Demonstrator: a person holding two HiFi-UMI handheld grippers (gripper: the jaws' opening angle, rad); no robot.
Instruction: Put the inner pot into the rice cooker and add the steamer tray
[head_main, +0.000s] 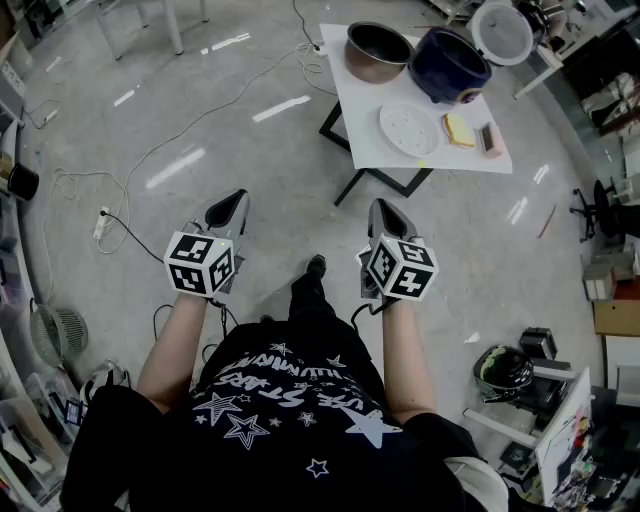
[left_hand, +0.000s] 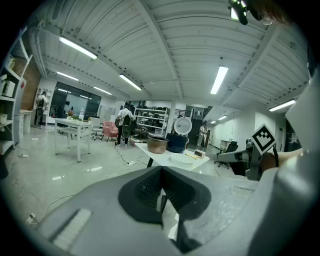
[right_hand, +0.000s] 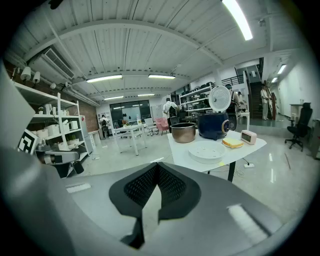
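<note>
On a white table (head_main: 365, 110) ahead stand a bronze inner pot (head_main: 377, 51), a dark blue rice cooker (head_main: 449, 64) with its white lid (head_main: 502, 32) raised, and a white perforated steamer tray (head_main: 408, 128). The same pot (right_hand: 183, 132), cooker (right_hand: 213, 125) and tray (right_hand: 207, 151) show in the right gripper view. My left gripper (head_main: 235, 203) and right gripper (head_main: 383, 212) are held over the floor, well short of the table. Both are shut with nothing between the jaws.
A yellow sponge (head_main: 459, 129) and a small timer (head_main: 490, 140) lie on the table's right end. Cables and a power strip (head_main: 102, 222) trail across the glossy floor at left. A helmet (head_main: 503, 370) and boxes sit at right.
</note>
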